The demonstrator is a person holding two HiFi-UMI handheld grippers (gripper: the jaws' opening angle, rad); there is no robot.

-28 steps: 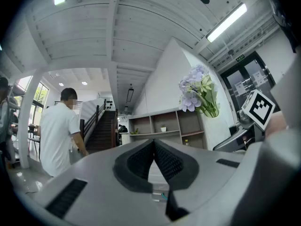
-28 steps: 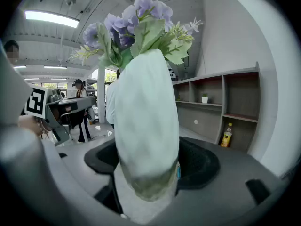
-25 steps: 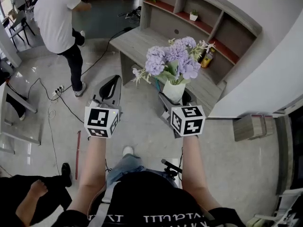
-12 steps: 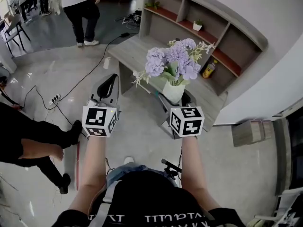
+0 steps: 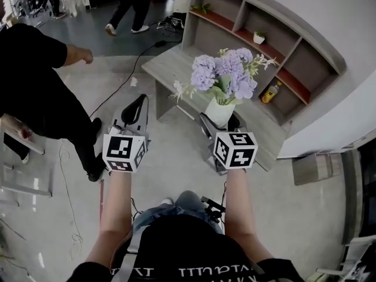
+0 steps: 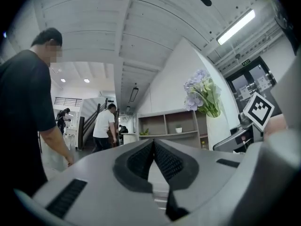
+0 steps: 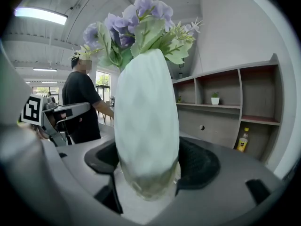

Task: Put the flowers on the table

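Head view: we log one white vase point(image 5: 220, 111) of purple flowers point(image 5: 226, 75), upright in the right gripper point(image 5: 220, 122) and raised well clear of the floor.
Right gripper view: jaws closed on the lower body of the vase, one dark pad on each side. The vase's rounded base shows just below the pads.
Left gripper point(image 5: 137, 102): jaws pressed together with nothing between them. It is held beside the right one and apart from the vase.
Task's thing, place: the flowers stand in the vase, carried in the air. They do not rest on the grey table point(image 5: 170, 60) that runs behind them.
Poor view: from this steep angle we cannot tell whether the base hangs over the table's near edge or just short of it.
Other entries: a shelf unit point(image 5: 258, 49) behind the table with a yellow bottle point(image 5: 269, 91) on its lower level, and a person in black point(image 5: 41, 93) at the left.
Step in hand, as we judge it: bringing the vase to the table top and setting it down.
Doing it well: we would keep the vase plumb on the way. We would pick a bare stretch of the top, back from the edge, and lower until the base sits flat. The jaws should part only once the table bears the weight.
Handling note: the blooms spread wider than the vase, so we expect it to be top-heavy. A tilt in the grip, or a release above the surface, could tip it.
Clearance: after release the gripper should draw back along its own line, so neither pad drags the vase.
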